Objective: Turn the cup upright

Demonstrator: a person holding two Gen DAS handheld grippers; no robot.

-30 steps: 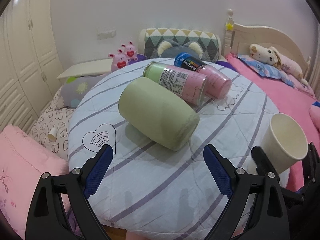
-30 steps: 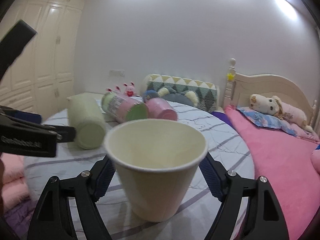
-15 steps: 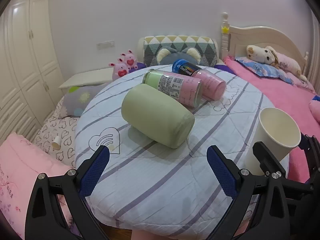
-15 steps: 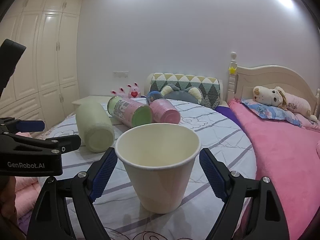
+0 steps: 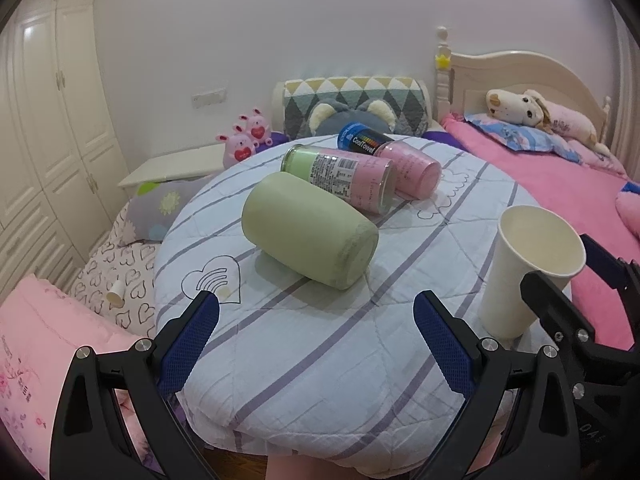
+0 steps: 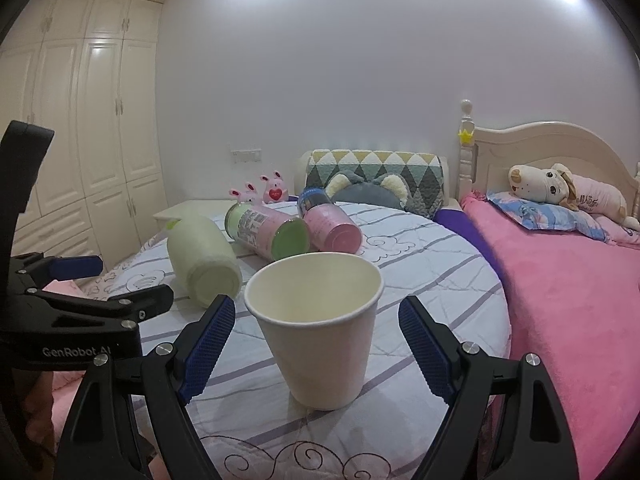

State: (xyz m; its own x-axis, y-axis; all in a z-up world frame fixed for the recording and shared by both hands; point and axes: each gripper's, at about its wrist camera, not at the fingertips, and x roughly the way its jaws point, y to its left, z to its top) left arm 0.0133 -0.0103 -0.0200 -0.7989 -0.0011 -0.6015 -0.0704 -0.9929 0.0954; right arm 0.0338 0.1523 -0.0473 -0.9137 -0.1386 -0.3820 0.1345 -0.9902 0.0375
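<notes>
The paper cup [image 6: 316, 332] stands upright at frame centre on the round table [image 6: 440, 280]. The right gripper [image 6: 316, 344] brackets it with jaws apart, so it looks released. The left gripper [image 5: 316, 344], also spread, holds nothing.

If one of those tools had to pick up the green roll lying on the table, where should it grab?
Probably across the middle of the green roll, coming down from above. It lies on its side, so its rounded flanks are free for the two fingers, while its flat end faces the left tool and looks too wide to pinch.
</notes>
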